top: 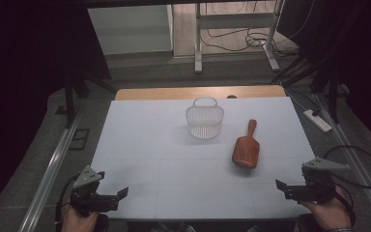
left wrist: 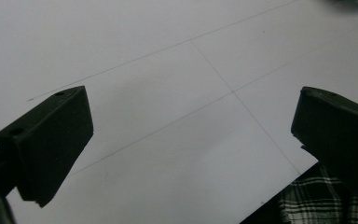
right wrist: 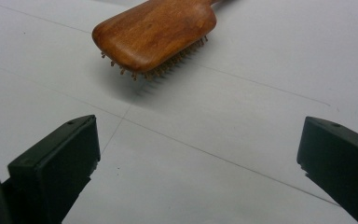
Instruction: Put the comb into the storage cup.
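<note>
— Grippers first: where are they sitting?

— Both are hovering at the near edge of the table [top: 140, 145]. The left gripper [top: 121, 194] is sitting at the near left corner, held in the person's left hand [top: 79, 220], and the right gripper [top: 281, 186] is sitting at the near right corner in the right hand [top: 331, 215]. Their jaws are pointing inward, toward each other across the white surface.

— Are they gripping anything?

— No. In the left gripper view the left gripper [left wrist: 191, 135] is standing with its jaws spread wide, and nothing but bare white table [left wrist: 168, 60] is lying between them. A bit of plaid cloth [left wrist: 307, 205] is peeking in at the bottom right. In the right gripper view the right gripper [right wrist: 198, 158] is likewise gaping, released, with empty table between the jaws.

— And the things on the table?

— A wooden hairbrush [top: 246, 147] is lying right of centre, bristles down, its handle pointing to the far side. It is lying well apart from the right gripper, farther in and to its left. In the right gripper view the hairbrush [right wrist: 156, 32] is showing beyond the jaws, its bristles touching the table [right wrist: 261, 56].

— Anything else?

— A small clear basket [top: 204, 118] is standing upright near the middle of the table, toward the far side, just left of the brush handle and not touching it. Each gripper is trailing a black cable [top: 367, 166] off the near edge.
</note>
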A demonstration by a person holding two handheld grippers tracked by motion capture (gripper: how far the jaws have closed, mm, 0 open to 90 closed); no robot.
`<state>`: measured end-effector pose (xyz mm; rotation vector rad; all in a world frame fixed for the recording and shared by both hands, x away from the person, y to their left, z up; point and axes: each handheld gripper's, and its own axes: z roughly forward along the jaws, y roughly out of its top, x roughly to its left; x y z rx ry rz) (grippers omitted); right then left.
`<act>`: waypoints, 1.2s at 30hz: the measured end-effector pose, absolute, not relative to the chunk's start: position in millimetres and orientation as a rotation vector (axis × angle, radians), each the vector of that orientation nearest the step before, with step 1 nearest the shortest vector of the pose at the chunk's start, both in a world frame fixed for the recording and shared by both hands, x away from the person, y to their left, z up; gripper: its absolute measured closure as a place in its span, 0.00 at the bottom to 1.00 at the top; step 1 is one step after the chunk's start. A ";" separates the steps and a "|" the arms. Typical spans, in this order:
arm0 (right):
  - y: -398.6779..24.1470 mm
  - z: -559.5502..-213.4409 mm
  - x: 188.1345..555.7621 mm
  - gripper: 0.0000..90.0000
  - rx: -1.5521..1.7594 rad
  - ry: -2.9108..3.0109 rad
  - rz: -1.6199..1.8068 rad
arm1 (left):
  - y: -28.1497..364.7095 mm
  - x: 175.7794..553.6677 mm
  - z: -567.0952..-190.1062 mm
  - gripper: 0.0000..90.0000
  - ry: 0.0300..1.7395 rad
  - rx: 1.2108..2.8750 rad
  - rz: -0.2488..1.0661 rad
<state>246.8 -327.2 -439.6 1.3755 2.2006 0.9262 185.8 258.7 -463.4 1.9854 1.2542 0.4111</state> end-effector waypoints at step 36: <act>-331.2 -439.3 248.3 0.00 1.387 2.256 0.992 | 260.2 190.2 -465.9 0.00 1.241 2.009 0.378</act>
